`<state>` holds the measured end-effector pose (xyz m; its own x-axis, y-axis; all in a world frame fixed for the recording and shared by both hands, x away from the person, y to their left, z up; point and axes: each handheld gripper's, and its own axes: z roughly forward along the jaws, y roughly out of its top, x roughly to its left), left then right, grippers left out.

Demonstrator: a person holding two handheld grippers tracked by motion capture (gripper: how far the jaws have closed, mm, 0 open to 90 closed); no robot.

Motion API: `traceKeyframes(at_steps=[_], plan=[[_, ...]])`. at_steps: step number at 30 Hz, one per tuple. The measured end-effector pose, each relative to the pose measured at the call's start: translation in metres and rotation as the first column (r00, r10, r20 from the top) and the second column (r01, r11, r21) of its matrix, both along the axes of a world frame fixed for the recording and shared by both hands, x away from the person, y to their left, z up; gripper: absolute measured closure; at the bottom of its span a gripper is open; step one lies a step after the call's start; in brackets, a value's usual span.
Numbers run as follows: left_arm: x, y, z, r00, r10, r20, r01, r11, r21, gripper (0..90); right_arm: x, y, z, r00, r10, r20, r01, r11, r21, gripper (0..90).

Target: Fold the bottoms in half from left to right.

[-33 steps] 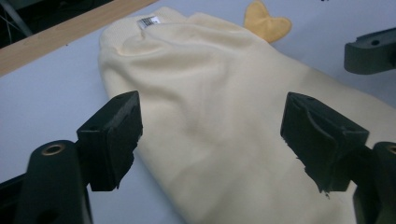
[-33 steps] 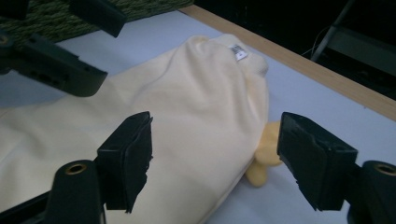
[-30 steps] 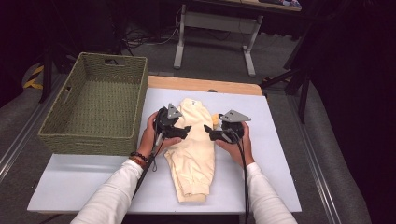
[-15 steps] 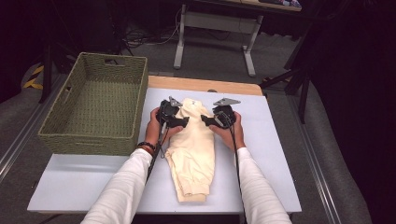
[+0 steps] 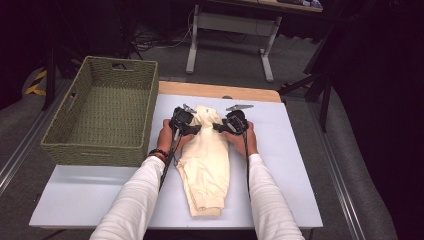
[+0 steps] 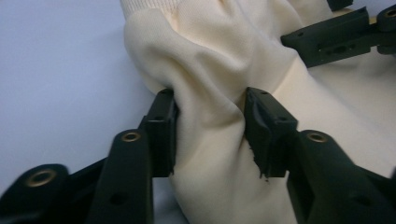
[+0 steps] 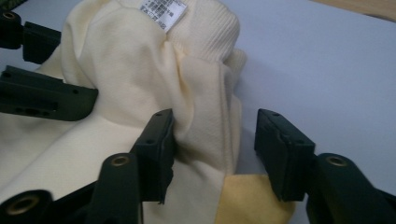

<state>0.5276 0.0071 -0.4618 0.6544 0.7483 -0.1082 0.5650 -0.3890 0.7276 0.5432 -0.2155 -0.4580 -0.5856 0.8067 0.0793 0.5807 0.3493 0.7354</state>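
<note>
A cream sweatshirt-like garment (image 5: 205, 165) lies folded lengthwise on the white table (image 5: 290, 165), its ribbed end and sewn-in label (image 7: 163, 11) farthest from the person. My left gripper (image 5: 196, 129) sits at the garment's far left edge. Its jaws have just been closing, and its pads (image 6: 161, 133) now pinch a bunched fold of cream cloth (image 6: 210, 107). My right gripper (image 5: 217, 128) faces it from the right, its jaws also just closing. A fold lies between them (image 7: 215, 149); the left pad (image 7: 159, 144) touches it, the right pad (image 7: 280, 149) stands apart.
A green woven basket (image 5: 100, 120) stands on the table's left, its near wall beside the left forearm. A wooden strip (image 5: 215, 91) runs along the table's far edge. Bare white tabletop lies to the right of the garment. Desk legs and cables stand on the floor beyond.
Both hands have slid toward the garment's far end and drawn closer together. Both pairs of jaws have narrowed around folds of the cloth.
</note>
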Motion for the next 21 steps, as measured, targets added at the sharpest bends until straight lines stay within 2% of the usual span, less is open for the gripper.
traceKeyframes(at_steps=[2, 6, 12, 18, 21], plan=[[0.0, -0.001, 0.001, 0.9997, -0.024, -0.001, 0.024, 0.9997, 0.001, 70.9, 0.0, 0.001, 0.001, 0.9996, 0.023, -0.016, -0.022, 0.9997, 0.012, 62.9], [-0.001, -0.003, 0.002, 0.9995, -0.032, -0.001, 0.032, 0.9994, 0.014, 77.3, 0.0, 0.002, 0.002, 0.9981, 0.042, -0.044, -0.041, 0.9988, 0.028, 75.0], [-0.001, -0.005, 0.004, 0.9991, -0.034, 0.026, 0.033, 0.9984, 0.047, 79.1, -0.003, 0.005, 0.007, 0.9993, 0.036, -0.014, -0.036, 0.9991, -0.022, 81.4], [-0.001, -0.007, 0.01, 0.998, -0.019, 0.061, 0.016, 0.9991, 0.038, 79.6, -0.004, 0.002, 0.011, 0.9998, 0.013, 0.014, -0.013, 0.9998, -0.017, 82.4], [-0.001, -0.01, 0.014, 0.9963, -0.014, 0.085, 0.01, 0.9989, 0.047, 79.7, -0.005, 0.001, 0.015, 0.9991, 0.002, 0.041, -0.002, 1.0, -0.009, 82.5]])
